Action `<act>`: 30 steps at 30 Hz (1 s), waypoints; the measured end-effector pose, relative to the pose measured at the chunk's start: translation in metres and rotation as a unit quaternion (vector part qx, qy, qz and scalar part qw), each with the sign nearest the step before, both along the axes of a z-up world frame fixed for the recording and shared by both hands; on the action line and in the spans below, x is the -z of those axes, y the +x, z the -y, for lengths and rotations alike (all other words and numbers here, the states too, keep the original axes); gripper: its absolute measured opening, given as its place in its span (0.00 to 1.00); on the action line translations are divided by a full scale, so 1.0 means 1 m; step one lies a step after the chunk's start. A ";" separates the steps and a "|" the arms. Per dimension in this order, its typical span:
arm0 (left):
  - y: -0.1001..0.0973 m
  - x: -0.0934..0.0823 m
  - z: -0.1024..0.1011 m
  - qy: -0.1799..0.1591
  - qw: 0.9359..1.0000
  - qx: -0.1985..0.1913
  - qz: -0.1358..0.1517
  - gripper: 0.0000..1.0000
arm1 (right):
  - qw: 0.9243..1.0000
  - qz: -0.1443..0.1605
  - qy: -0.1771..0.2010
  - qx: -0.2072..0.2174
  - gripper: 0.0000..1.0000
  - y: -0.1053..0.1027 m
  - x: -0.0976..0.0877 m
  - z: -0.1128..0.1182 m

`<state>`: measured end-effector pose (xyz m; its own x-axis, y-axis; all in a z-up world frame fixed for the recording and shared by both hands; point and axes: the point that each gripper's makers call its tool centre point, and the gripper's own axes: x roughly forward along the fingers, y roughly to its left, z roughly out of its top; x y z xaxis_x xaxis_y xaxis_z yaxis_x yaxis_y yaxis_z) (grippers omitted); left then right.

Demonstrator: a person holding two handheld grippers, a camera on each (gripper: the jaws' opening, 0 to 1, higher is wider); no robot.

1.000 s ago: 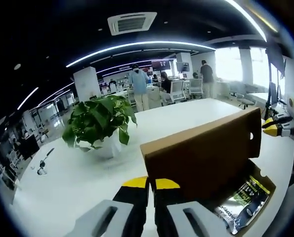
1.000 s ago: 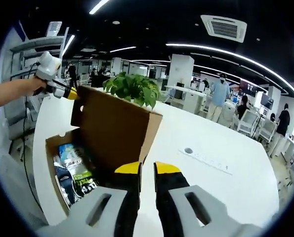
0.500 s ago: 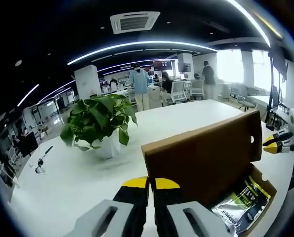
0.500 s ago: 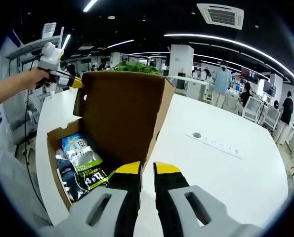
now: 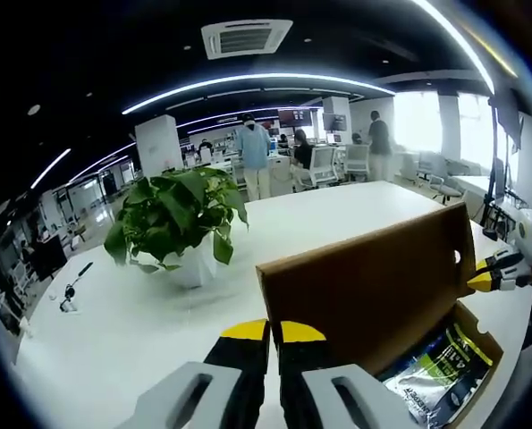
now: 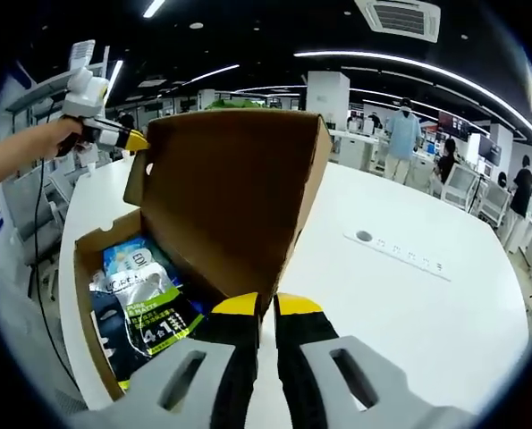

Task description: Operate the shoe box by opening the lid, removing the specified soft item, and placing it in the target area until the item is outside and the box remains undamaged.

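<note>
On a white counter point(image 6: 409, 304), the shoe box point(image 6: 100, 295) stands open, lid point(image 6: 225, 201) raised, soft packets point(image 6: 145, 304) inside. Both the left hand-held gripper point(image 5: 273, 332) and the right hand-held gripper point(image 6: 257, 306) have jaws closed together, holding nothing, near the lid's corners.

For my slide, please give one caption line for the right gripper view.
Shut right tongs at the open box; packets inside; left tongs at the lid.

The shoe box point(image 6: 225, 201) is plain brown cardboard. At eight o'clock inside it, the packets point(image 6: 145, 299) are silver, blue and black with green-yellow print. Each gripper point(image 5: 274, 335) has yellow jaw tips over black on grey bodies. The potted plant point(image 5: 178, 214) is green; the table point(image 6: 400, 304) is white.
</note>
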<state>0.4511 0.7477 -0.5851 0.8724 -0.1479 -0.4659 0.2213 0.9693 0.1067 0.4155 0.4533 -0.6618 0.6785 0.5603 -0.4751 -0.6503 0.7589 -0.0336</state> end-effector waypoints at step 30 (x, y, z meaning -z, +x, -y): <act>-0.023 0.052 -0.007 -0.013 0.999 -0.021 -0.045 0.11 | 0.998 0.032 -0.052 -0.020 0.02 0.009 0.003 0.000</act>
<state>0.4277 0.7545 -0.6369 0.8332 -0.1242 -0.5388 0.1874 0.9802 0.0639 0.4241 0.4528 -0.6650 0.6871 0.5382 -0.4881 -0.6744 0.7224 -0.1529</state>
